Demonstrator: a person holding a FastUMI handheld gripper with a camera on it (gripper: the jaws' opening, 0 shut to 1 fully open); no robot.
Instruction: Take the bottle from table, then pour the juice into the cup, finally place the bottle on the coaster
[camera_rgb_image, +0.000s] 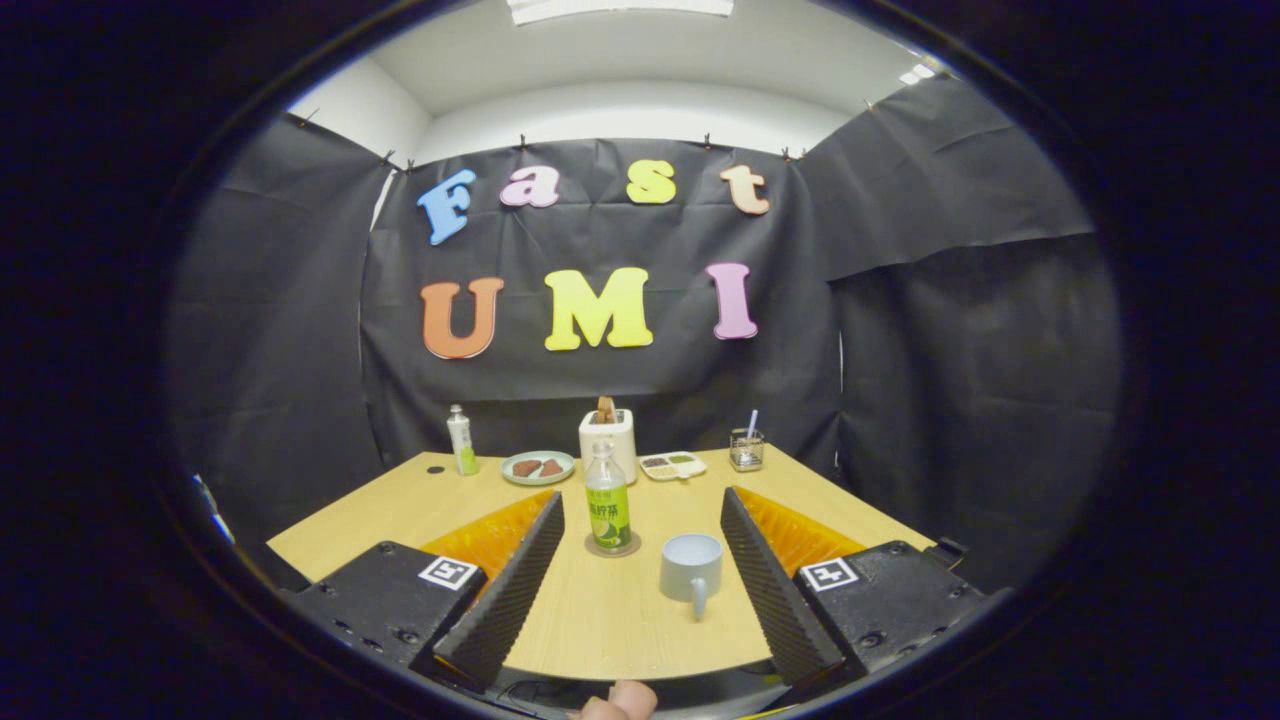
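Setting: a staged test booth, not a lived-in room. Black cloth (930, 330) pinned up as walls on three sides, white room wall and ceiling light (620, 8) above it. One wooden table (620, 610) dressed with breakfast props: toaster (608, 440), plate (538, 467), snack tray (673, 465), cup (691, 568), bottle (607, 500), second bottle (461, 441), pen holder (746, 449).

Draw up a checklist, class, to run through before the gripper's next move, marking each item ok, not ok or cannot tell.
1. Gripper open with nothing between its fingers: ok.
2. Bottle upright: ok.
3. Bottle standing on the coaster: ok.
4. Cup upright, beside the bottle and apart from it: ok.
5. Juice in the cup: cannot tell.
6. Cap off the bottle: cannot tell.
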